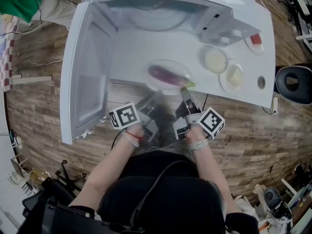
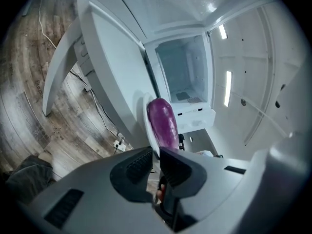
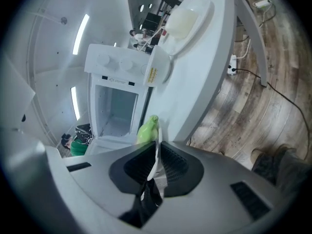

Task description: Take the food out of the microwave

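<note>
Left gripper (image 2: 156, 156) and right gripper (image 3: 157, 155) are each clamped on the near rim of the plate (image 1: 150, 71). The eggplant (image 1: 168, 76) lies just ahead of their jaws. The plate is probably stiff, slick and breakable, and the eggplant may roll, so keep it level. White table (image 1: 126, 48) below, open microwave (image 1: 156, 13) beyond, wooden floor (image 1: 39, 82) underfoot

Glossy eggplant (image 1: 168, 75), smooth white plate (image 1: 158, 84), wood-grain floor (image 1: 39, 104).
</note>
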A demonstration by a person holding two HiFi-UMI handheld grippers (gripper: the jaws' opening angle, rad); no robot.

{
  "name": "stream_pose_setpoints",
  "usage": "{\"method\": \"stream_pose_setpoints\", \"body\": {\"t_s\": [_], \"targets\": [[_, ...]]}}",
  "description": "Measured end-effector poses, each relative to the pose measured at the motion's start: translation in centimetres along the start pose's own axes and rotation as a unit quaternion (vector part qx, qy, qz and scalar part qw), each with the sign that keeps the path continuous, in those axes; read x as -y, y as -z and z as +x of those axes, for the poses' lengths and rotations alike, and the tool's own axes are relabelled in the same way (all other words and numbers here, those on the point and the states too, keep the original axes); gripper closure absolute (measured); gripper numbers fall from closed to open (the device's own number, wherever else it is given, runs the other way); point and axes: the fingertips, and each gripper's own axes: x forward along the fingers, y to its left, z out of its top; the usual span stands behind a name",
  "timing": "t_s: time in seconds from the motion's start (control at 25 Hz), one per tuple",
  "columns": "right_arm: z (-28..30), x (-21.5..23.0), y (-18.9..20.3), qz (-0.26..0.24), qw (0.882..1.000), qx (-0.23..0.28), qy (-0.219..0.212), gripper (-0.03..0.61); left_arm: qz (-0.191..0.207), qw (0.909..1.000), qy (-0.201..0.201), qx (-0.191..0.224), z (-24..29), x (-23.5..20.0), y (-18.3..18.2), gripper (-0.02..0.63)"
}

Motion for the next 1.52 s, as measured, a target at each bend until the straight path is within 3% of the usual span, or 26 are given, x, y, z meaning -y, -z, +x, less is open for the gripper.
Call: {"method": "stream_pose_setpoints", "body": {"t_s": [0.64,1.04,1.36,1.52], "targets": [[-0.5,-0.5,1.7,-0.025,0.999,-0.042,0.003,0.503,-0.033,0.9993,0.011,0.014,0.9,0.3,0.2,0.567],[0.0,-0.4,3.2,-0.009,0.998,-0.057,0.002,0.522,-0.049,0.9982,0.020,0.026,1.4,0.3,0.0,0.569],[0.5,-0.3,3.1,0.019,0.999,-0.050,-0.003,0.538,-0.080,0.9955,0.028,0.043,1.9,0.3,-0.6,0.574],[0.6,-0.3,2.8,0.036,0.999,-0.041,-0.005,0.540,-0.077,0.9955,0.030,0.045,2.2,0.4,-0.8,0.574]]}}
